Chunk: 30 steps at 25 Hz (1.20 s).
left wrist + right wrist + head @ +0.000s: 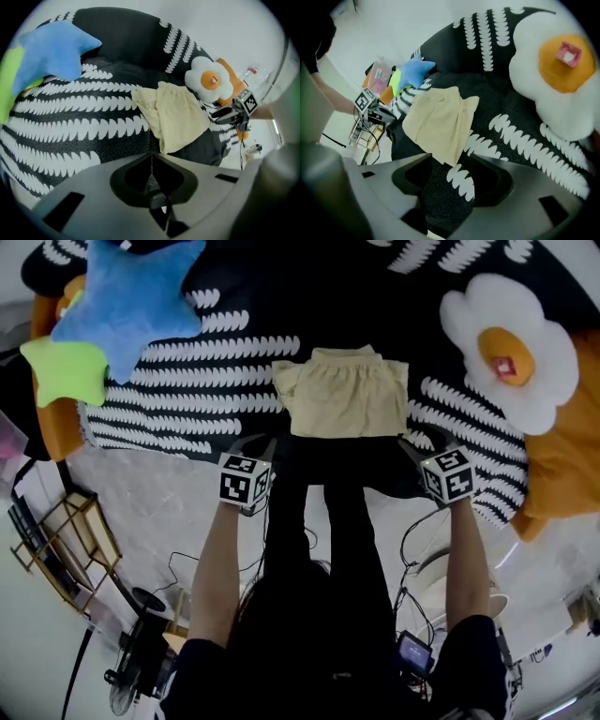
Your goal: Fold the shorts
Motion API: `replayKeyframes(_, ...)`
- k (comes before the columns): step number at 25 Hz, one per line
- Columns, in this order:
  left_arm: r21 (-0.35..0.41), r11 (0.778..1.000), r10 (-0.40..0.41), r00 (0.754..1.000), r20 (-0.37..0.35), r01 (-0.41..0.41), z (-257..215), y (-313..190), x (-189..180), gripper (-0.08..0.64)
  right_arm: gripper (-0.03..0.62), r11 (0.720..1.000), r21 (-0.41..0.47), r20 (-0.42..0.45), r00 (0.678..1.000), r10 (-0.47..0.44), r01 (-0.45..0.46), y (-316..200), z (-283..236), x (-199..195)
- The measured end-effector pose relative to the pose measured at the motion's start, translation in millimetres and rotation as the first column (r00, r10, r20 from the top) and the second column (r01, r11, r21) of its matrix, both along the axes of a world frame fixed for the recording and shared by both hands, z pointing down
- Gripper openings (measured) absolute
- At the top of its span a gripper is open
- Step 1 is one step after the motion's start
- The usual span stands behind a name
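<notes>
Pale yellow shorts (342, 395) lie folded into a rough square on the black-and-white patterned bedspread (187, 381), close to its near edge. My left gripper (260, 443) sits just off the shorts' near left corner, and my right gripper (413, 449) just off the near right corner. In the left gripper view the jaws (151, 157) are shut with nothing between them, and the shorts (178, 117) lie a little ahead. In the right gripper view the jaws (450, 164) stand open over bare bedspread, with a corner of the shorts (438, 122) just beyond the gap.
A blue star cushion (131, 301) and a green one (64, 371) lie at the far left. A fried-egg cushion (511, 352) lies at the far right beside an orange cushion (562, 465). Below the bed's edge are the person's legs, cables and a wire rack (56, 540) on the floor.
</notes>
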<state>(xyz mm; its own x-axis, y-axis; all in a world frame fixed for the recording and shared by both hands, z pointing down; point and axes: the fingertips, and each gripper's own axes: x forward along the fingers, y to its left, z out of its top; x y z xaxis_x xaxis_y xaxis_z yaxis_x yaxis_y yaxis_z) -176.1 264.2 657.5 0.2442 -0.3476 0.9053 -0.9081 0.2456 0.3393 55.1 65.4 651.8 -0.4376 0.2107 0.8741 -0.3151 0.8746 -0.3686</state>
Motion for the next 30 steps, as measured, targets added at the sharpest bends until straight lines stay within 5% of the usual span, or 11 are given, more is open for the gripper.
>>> replayKeyframes(6,0.142,0.986,-0.083,0.997,0.003,0.082,-70,-28,9,0.078,0.285,0.973,0.092,0.112,0.973,0.203,-0.213,-4,-77,-7)
replayKeyframes(13,0.369,0.919,-0.146,0.989,-0.012,0.14,-176,-81,7,0.098,0.284,0.923,0.197,0.248,0.927,0.28,-0.332,0,-178,-42)
replayKeyframes(27,0.556,0.829,0.017,0.996,0.086,-0.062,-334,-63,22,0.114,0.279,0.82,0.332,0.342,0.869,0.357,-0.467,45,-321,-53)
replayKeyframes(30,0.605,0.795,0.023,0.999,0.046,-0.046,-357,-63,23,0.129,0.278,0.779,0.308,0.391,0.819,0.42,-0.547,46,-345,-51)
